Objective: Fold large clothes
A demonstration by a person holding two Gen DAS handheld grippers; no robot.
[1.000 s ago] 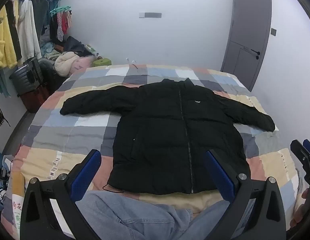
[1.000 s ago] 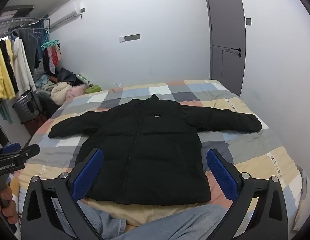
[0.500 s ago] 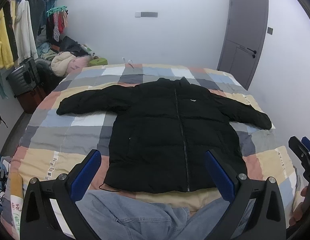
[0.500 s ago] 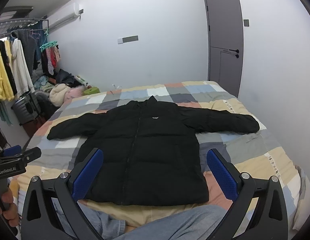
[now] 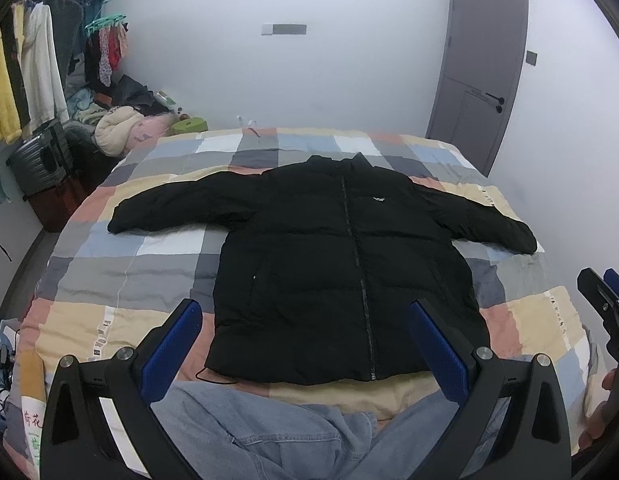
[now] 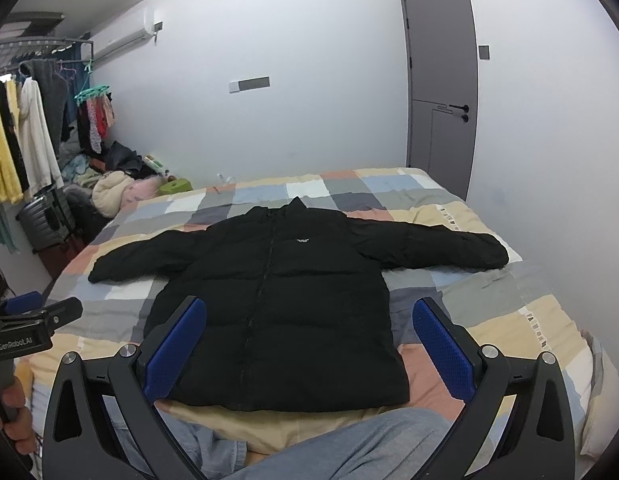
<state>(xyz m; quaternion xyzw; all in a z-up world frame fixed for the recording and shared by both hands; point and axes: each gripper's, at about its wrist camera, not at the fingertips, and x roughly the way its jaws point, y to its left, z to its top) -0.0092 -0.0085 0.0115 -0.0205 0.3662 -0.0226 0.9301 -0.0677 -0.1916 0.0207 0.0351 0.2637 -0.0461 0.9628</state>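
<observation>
The only writing that reads clearly is "GenRobot.AI", printed in white on the side of the left gripper [image 6: 27, 320] where it enters the right wrist view at the left edge, held by a hand [image 6: 17, 420] low in the corner. The black puffer jacket [image 5: 341, 280] carries a small white chest logo [image 5: 377, 199] beside its zip; the letters are too small to read. Dark print also runs along seams of the patchwork quilt [image 5: 141, 280], and green characters sit on a white patch at its near left corner, none of it legible enough to quote.

The jacket lies flat and face up on the quilt, zipped, collar toward the far wall with the grey door [image 5: 483, 80], both sleeves spread out sideways. Its hem is the part nearest the grippers, just beyond the person's denim-clad legs [image 5: 289, 432].

In its own view the left gripper [image 5: 305, 344] is spread wide, its blue pads framing the lower half of the jacket without touching it. The right gripper [image 6: 309, 344] is likewise wide apart and clear of the fabric, the jacket's hem lying between its fingers in the picture. It also appears at the right edge of the left wrist view, beyond the quilt's corner and well apart from the jacket's sleeve.
</observation>
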